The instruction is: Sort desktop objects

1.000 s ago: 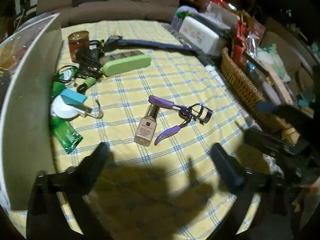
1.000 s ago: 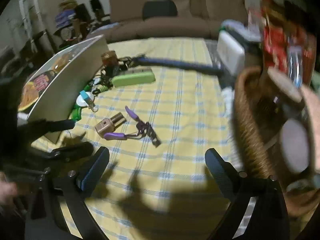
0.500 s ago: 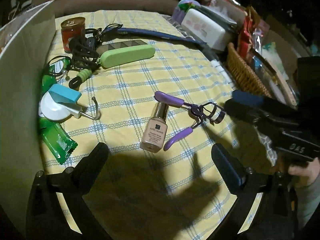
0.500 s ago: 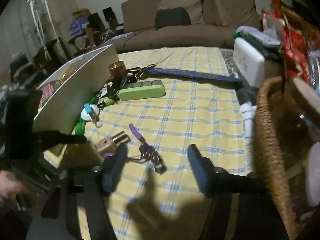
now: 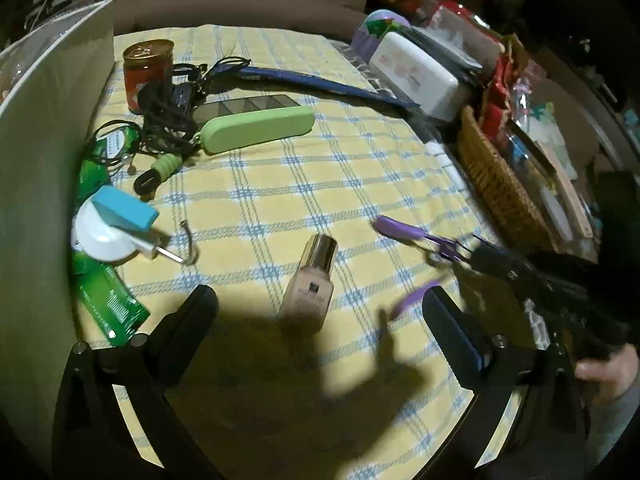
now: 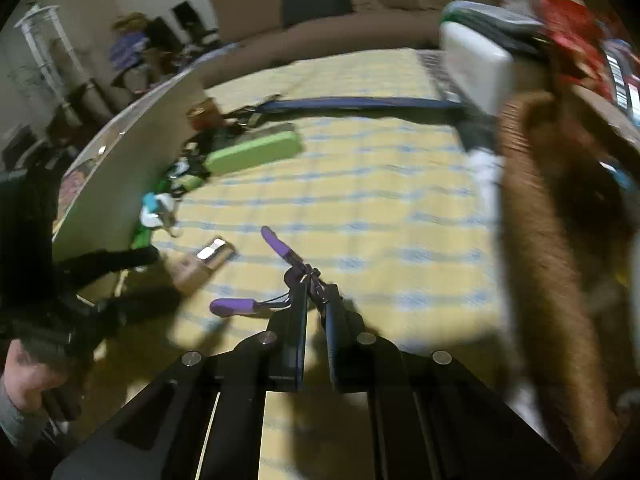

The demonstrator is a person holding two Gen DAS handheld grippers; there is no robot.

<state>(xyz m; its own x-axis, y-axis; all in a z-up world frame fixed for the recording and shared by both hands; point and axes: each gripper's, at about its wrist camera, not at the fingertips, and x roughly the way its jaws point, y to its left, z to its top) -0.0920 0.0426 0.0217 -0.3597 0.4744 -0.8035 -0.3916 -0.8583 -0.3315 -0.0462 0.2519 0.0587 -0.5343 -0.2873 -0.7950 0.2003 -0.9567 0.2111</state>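
Right gripper (image 6: 316,296) is seen at lower centre of its own view, fingers brought nearly together and clamped on the metal head of the purple-handled eyelash curler (image 6: 280,276); one handle of the curler points up and left of the fingertips, the other lies out to the left over the yellow checked tablecloth (image 6: 380,208). In the left wrist view the same curler (image 5: 404,236) is found right of centre, blurred, with the right gripper's dark fingers closed on its far end and a hand (image 5: 604,368) holding that tool at the lower right edge. Left gripper (image 5: 316,312) is seen at the bottom of its view, fingers wide apart, nothing between them; it hangs above the cloth. A foundation bottle (image 5: 310,284) lies on its side just beyond the left fingertips, gold cap pointing away, apart from the curler. A green case (image 5: 256,128) is placed in the upper middle, with a tangle of black cords (image 5: 164,116) and a red tin (image 5: 148,72) to its left. A white disc with a blue block (image 5: 116,224) and a green packet (image 5: 108,300) are noted along the left, beside a pale upright board (image 5: 40,184). A wicker basket (image 5: 500,184) is set at the right edge of the cloth, a white box (image 5: 416,72) above it
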